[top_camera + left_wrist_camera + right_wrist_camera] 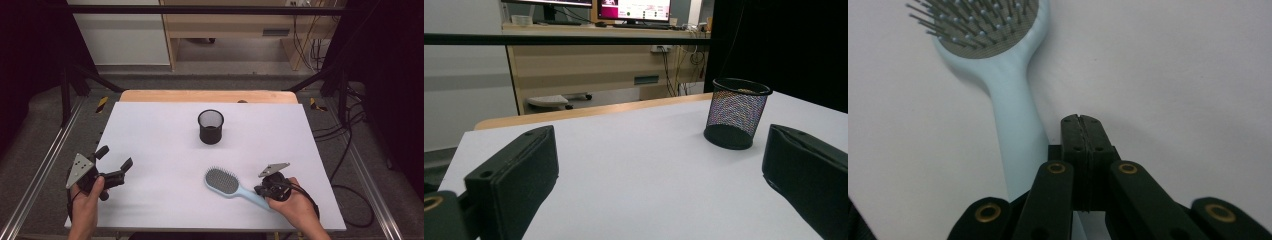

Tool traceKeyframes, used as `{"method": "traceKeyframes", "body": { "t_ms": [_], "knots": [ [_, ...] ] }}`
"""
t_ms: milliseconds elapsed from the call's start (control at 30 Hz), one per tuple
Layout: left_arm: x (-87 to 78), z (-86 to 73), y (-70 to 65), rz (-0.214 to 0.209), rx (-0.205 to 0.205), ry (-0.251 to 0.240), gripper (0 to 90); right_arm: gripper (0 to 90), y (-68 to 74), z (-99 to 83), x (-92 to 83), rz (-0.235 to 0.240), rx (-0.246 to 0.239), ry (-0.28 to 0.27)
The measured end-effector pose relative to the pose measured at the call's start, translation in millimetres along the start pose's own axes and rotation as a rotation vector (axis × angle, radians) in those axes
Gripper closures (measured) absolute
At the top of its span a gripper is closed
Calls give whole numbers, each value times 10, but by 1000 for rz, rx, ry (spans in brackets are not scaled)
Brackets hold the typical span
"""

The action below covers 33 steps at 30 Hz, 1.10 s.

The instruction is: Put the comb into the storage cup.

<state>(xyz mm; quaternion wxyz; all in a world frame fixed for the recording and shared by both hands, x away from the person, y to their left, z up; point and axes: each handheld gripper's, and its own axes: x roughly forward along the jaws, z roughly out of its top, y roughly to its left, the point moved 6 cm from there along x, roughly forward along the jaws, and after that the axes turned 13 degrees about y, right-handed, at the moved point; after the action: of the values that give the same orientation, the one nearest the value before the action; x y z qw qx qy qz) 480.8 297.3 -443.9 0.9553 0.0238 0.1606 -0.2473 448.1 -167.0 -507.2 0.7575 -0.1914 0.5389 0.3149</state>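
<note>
Two tools work the counter's near edge. Right tool [1082, 125], clenched with nothing between its jaws, sits just beside the brush [231, 184] handle near the near right corner. Left tool [114, 162], released, hovers at the near left corner, facing the cup [210, 127].

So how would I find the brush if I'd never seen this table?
Look at the white table and go to its near edge, on the right side, by the right gripper. The hairbrush lies flat there, bristles up, its handle running beside the shut jaws. It is pale blue with an oval grey pad of bristles, unlike the black mesh cup farther back.
</note>
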Motion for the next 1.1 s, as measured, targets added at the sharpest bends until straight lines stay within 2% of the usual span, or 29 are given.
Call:
{"method": "traceKeyframes", "body": {
  "t_ms": [200, 600, 967, 1100],
  "knots": [
    [3, -3, 2, 0, 0, 3, 16, 900, 135, -47, -4, 1, -24, -7],
    [2, -2, 1, -1, 1, 3, 16, 900, 304, -66, -14, 14, -48, -17],
    [-3, -4, 3, 0, 0, 3, 16, 900, 343, -54, -1, 21, -48, -27],
    [-9, -6, 13, 1, -4, 3, 16, 892, 319, -30, -53, 13, -28, -61]
  ]
}}
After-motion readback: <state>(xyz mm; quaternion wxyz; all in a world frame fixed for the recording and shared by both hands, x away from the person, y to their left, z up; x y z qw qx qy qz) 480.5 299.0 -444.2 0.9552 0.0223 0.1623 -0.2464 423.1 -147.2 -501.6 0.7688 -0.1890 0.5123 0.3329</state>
